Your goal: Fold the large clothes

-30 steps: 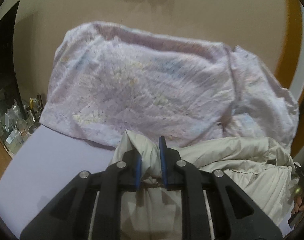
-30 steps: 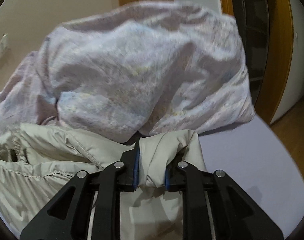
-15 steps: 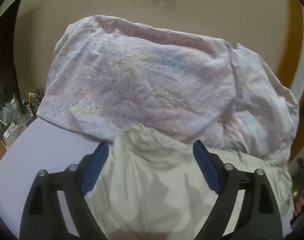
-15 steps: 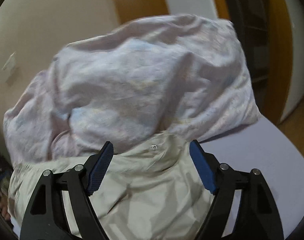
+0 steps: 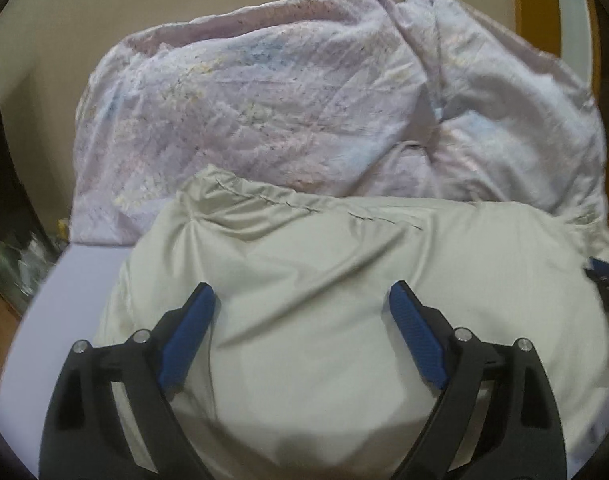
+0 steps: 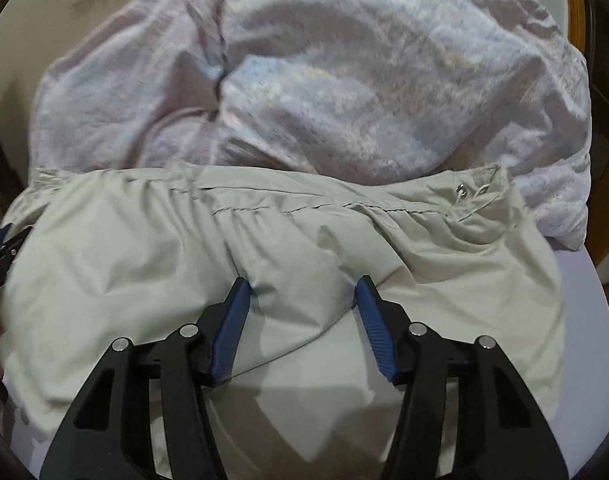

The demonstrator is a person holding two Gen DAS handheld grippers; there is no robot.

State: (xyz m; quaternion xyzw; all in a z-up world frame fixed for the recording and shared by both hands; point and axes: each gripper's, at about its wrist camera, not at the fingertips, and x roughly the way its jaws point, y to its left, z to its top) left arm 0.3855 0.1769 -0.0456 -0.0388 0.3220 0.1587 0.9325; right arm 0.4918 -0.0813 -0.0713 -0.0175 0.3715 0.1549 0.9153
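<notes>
A large beige garment (image 5: 336, 280) lies spread on the lavender bed sheet (image 5: 64, 300), its gathered stitched band along the far edge. It also fills the right wrist view (image 6: 304, 264), with a small metal snap near its far right corner. My left gripper (image 5: 302, 300) is open and empty, just above the garment's left part. My right gripper (image 6: 302, 294) is open and empty above the garment's right part. The right gripper's tip shows at the right edge of the left wrist view (image 5: 604, 276), and the left gripper's tip at the left edge of the right wrist view (image 6: 0, 248).
A bulky crumpled pale lilac patterned quilt (image 5: 304, 112) is heaped right behind the garment against the beige wall; it also shows in the right wrist view (image 6: 344, 72). Cluttered small items (image 5: 12, 256) sit off the bed's left edge. A wooden door frame (image 6: 580, 4) stands at right.
Both grippers were shut on bunched corners of the beige garment one second ago. They have opened and let go, and the garment now lies spread flat beneath them.
</notes>
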